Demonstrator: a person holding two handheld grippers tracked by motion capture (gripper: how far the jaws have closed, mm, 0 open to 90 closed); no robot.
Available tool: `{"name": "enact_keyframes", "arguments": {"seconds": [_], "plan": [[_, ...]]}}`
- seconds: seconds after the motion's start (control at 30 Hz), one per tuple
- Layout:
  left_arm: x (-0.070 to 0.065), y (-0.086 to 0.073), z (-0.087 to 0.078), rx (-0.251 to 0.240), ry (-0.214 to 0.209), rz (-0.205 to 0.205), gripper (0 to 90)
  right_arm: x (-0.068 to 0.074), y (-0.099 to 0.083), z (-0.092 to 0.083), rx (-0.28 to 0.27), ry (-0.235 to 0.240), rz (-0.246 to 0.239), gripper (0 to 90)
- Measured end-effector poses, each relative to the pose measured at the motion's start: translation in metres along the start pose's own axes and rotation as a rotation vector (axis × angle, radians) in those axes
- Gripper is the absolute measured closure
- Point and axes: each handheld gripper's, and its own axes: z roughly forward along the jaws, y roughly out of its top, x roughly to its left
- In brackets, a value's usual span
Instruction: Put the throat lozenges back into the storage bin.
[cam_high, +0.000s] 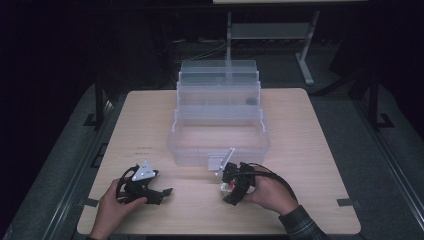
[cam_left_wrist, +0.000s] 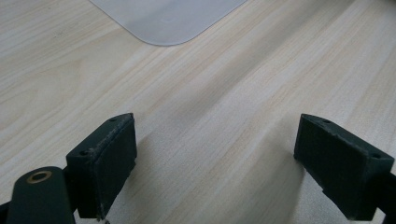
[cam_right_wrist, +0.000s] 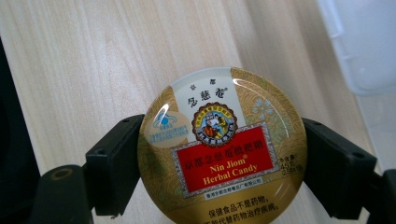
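A round gold candy tin (cam_right_wrist: 222, 147) with a red "Nin Jiom Herbal Candy" label sits between the two black jaws of my right gripper (cam_right_wrist: 222, 158), which is shut on its sides. From above, the right gripper (cam_high: 231, 186) holds the tin (cam_high: 225, 187) just above the table, in front of a clear plastic tiered box (cam_high: 218, 117) that stands open in steps. My left gripper (cam_high: 159, 194) rests at the front left of the table; its jaws (cam_left_wrist: 215, 163) stand wide apart over bare wood with nothing between them.
The light wooden table (cam_high: 310, 145) has free room on both sides of the box. A corner of the clear box (cam_left_wrist: 168, 18) shows ahead of the left gripper. A latch (cam_high: 222, 161) sticks out of the box front. Metal frames (cam_high: 305, 45) stand beyond the table.
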Motion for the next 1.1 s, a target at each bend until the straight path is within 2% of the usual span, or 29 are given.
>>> {"name": "enact_keyframes", "arguments": {"seconds": [0.73, 1.1], "plan": [[0.000, 0.000, 0.000, 0.000, 0.000, -0.001, 12.2, -0.007, -0.007, -0.035, -0.064, -0.033, 0.034, 19.7], [0.000, 0.000, 0.000, 0.000, -0.001, -0.001, 12.2, -0.009, -0.006, -0.051, -0.095, -0.051, 0.033, 19.7]]}}
